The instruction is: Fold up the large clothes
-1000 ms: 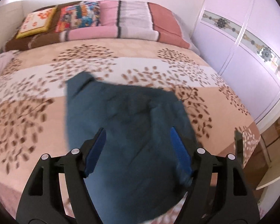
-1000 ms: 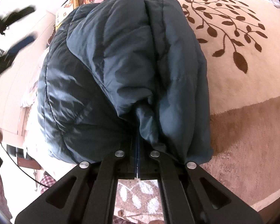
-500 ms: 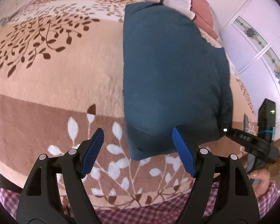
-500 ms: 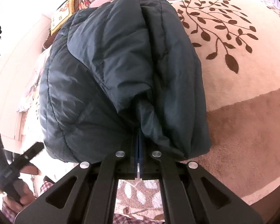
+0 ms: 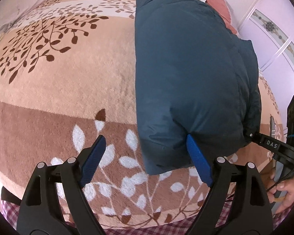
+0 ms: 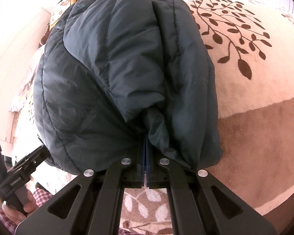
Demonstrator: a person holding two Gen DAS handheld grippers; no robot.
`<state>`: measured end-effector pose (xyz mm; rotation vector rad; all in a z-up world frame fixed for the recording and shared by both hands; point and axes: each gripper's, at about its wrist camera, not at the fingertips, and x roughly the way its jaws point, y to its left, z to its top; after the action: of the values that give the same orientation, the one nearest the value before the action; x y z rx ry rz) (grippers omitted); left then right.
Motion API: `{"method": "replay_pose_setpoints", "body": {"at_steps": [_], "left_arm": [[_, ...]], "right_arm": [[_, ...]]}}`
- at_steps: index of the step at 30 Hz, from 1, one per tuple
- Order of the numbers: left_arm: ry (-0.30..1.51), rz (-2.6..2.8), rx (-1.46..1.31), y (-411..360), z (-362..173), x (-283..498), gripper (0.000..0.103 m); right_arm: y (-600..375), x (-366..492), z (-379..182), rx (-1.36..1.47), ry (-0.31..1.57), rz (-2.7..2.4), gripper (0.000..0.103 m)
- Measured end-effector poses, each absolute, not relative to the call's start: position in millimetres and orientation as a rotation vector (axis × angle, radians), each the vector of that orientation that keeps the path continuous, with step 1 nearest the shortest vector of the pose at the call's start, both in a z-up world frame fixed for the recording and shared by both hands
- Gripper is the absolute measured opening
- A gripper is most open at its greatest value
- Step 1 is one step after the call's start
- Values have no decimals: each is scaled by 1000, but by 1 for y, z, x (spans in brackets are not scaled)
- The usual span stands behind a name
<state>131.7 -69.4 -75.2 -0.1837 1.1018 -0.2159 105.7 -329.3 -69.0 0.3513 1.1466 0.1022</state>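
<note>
The puffy blue jacket [image 5: 186, 74] lies on the bed [image 5: 68, 90], looking soft, light and slippery. The right gripper [image 6: 146, 168] pinches its hem; the left gripper [image 5: 145, 160], jaws opening, straddles the free corner, holding nothing.

Both fisheye views are bright with soft daylight and bend strongly toward dark vignetted corners, the blanket [image 6: 254, 62] washes out to pale pink glare, and the dark jacket [image 6: 117, 74] stays sharp with faint sheen.
</note>
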Motion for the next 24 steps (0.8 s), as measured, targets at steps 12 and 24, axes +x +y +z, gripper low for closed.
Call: {"method": "replay_pose_setpoints", "body": {"at_steps": [12, 24], "left_arm": [[1101, -206, -185, -69, -69, 121, 84], [1099, -213, -203, -67, -68, 119, 84]], "right_arm": [[-317, 103, -70, 308, 1156, 65, 0], [-313, 102, -68, 317, 1153, 44, 0]]}}
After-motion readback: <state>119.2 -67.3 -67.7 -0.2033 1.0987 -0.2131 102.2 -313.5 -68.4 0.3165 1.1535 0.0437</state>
